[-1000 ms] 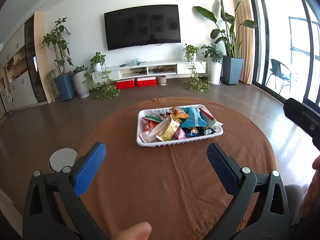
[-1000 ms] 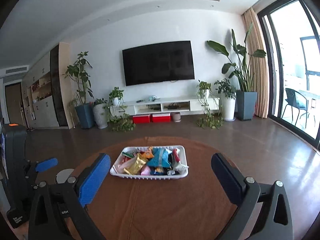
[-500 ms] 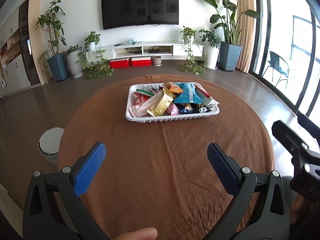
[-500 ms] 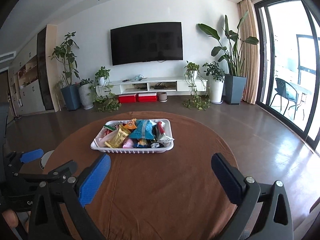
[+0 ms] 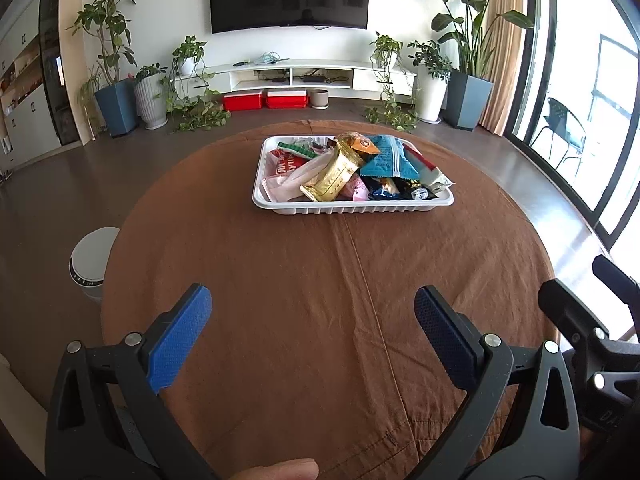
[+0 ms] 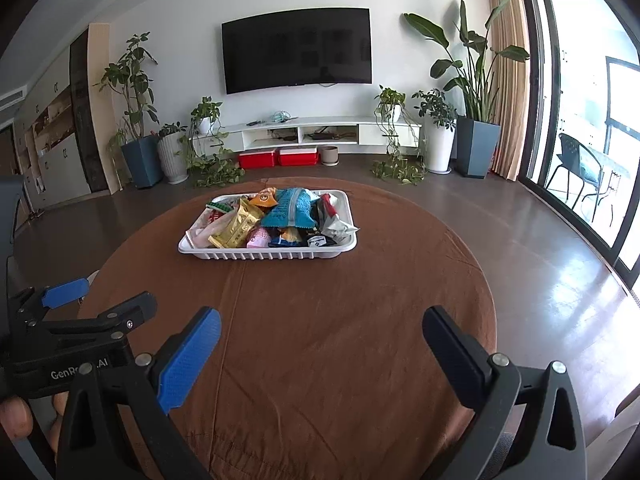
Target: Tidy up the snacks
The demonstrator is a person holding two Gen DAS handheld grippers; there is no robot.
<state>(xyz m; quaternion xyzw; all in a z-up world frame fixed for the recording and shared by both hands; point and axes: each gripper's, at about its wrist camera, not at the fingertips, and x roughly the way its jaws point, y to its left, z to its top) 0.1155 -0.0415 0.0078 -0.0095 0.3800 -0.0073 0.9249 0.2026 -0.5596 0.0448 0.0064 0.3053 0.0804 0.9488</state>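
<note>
A white ribbed tray (image 5: 352,209) (image 6: 264,255) sits on the far half of a round table with a brown cloth (image 5: 320,280) (image 6: 312,320). It is piled with several snack packets, among them a gold packet (image 5: 334,176) (image 6: 236,226) and a teal packet (image 5: 388,158) (image 6: 292,210). My left gripper (image 5: 312,312) is open and empty over the near part of the table, well short of the tray. My right gripper (image 6: 320,330) is open and empty, also short of the tray. The left gripper shows at the left of the right wrist view (image 6: 94,298).
A white round bin (image 5: 92,264) stands on the floor left of the table. Beyond the table are a TV cabinet (image 6: 320,132), potted plants (image 6: 140,120) and red boxes (image 6: 278,157). Glass doors (image 6: 580,120) are on the right.
Both grippers have tilted down and come lower over the table, so the tray now sits higher and larger in both views. Both stayed open.
</note>
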